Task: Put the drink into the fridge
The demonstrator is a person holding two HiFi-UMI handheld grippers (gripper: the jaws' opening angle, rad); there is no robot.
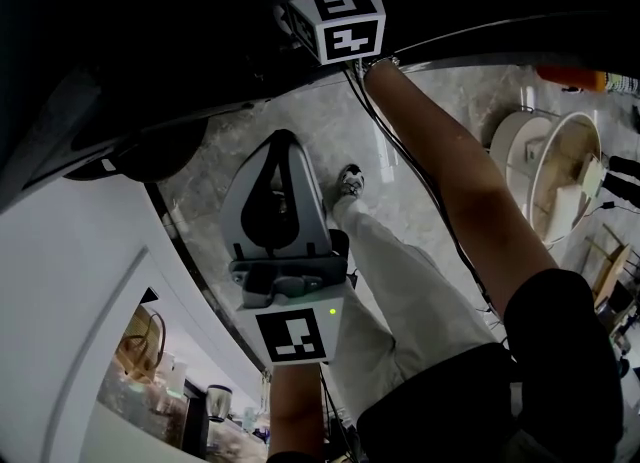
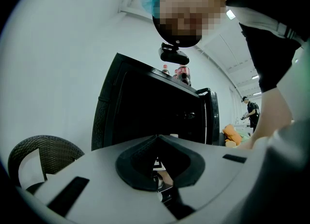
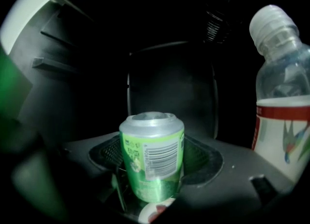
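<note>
In the right gripper view a green drink can stands upright between the jaws of my right gripper, which is shut on it inside a dark fridge compartment. A clear water bottle with a white cap stands just to the can's right. In the head view only the right gripper's marker cube shows, at the edge of the black fridge; its jaws are hidden. My left gripper hangs lower, over the floor, shut and empty. In its own view the left gripper points at the black fridge.
Red-capped bottles stand on top of the fridge. A wicker chair is at the left. The person's leg and shoe stand on the marble floor. White round items sit at the right. Another person stands far off.
</note>
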